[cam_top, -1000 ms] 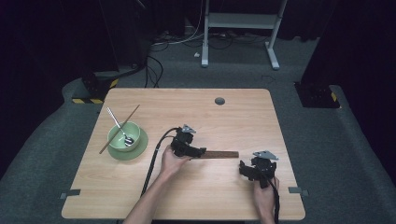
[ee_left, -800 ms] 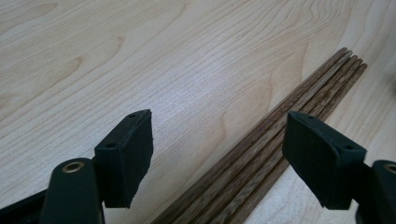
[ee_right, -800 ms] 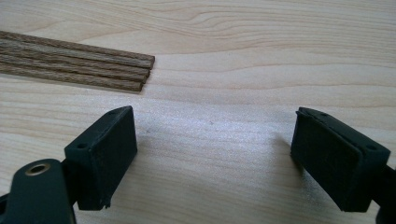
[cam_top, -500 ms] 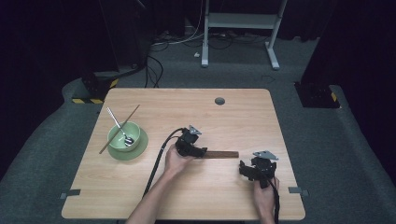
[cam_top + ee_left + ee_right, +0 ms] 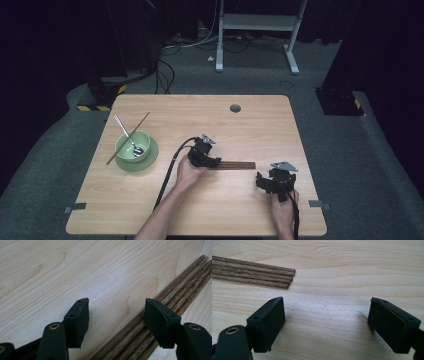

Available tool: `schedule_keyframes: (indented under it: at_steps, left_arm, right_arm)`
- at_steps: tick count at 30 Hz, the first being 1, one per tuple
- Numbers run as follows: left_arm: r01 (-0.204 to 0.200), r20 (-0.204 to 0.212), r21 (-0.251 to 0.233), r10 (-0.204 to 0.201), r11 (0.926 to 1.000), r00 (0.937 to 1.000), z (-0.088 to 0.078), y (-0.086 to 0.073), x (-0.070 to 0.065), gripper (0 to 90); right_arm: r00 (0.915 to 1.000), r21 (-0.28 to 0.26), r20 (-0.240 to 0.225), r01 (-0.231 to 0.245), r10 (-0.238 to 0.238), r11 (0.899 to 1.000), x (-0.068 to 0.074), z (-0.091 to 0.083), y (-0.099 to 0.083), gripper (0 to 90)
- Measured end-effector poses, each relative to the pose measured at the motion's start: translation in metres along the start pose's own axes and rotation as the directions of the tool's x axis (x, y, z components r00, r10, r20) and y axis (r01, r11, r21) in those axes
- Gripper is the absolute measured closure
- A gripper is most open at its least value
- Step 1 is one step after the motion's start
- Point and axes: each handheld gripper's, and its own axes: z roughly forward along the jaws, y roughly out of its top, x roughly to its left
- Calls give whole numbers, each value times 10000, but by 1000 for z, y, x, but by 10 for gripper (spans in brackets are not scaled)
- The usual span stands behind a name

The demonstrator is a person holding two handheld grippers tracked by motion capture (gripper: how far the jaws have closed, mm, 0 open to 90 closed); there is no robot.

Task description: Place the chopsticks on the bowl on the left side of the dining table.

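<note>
- Bundle of dark chopsticks (image 5: 235,165) lies flat mid-table (image 5: 260,125), side by side, ends lined up; probably grouped so they can be picked off one at a time.
- Green bowl (image 5: 132,146) on its saucer sits well apart at the table's left, spoon (image 5: 127,136) in it and one chopstick (image 5: 128,138) leaning across the rim; looks like where the sticks go.
- Left gripper (image 5: 117,322) is low over the bundle's left end. Jaws have just been closing and now stand part open. The right-hand pad in its view sits on the sticks; the other pad is over bare wood. Nothing clamped.
- Right gripper (image 5: 327,325) waits just beyond the sticks' right end, jaws wide apart, holding nothing, touching nothing.
</note>
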Motion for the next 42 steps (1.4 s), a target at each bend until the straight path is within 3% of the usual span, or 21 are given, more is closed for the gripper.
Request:
schedule_keyframes:
  at_steps: [21,27,30,42]
  left_arm:
    - [-134,-265,26,135,9999,9996,-1,-1,5,478]
    - [-153,-543,0,153,9999,9984,-1,-1,5,508]
    - [-390,-840,48,392,9992,9957,0,-1,4,530]
    - [-182,-1039,18,183,9998,9944,0,2,13,596]
  right_arm:
    - [10000,-33,-21,97,-97,9999,0,0,0,139]
    - [10000,-34,-22,97,-97,9999,0,0,0,139]
    - [9999,-34,-21,99,-99,9999,0,0,0,139]
    - [9999,-36,-23,97,-98,9999,0,0,0,139]
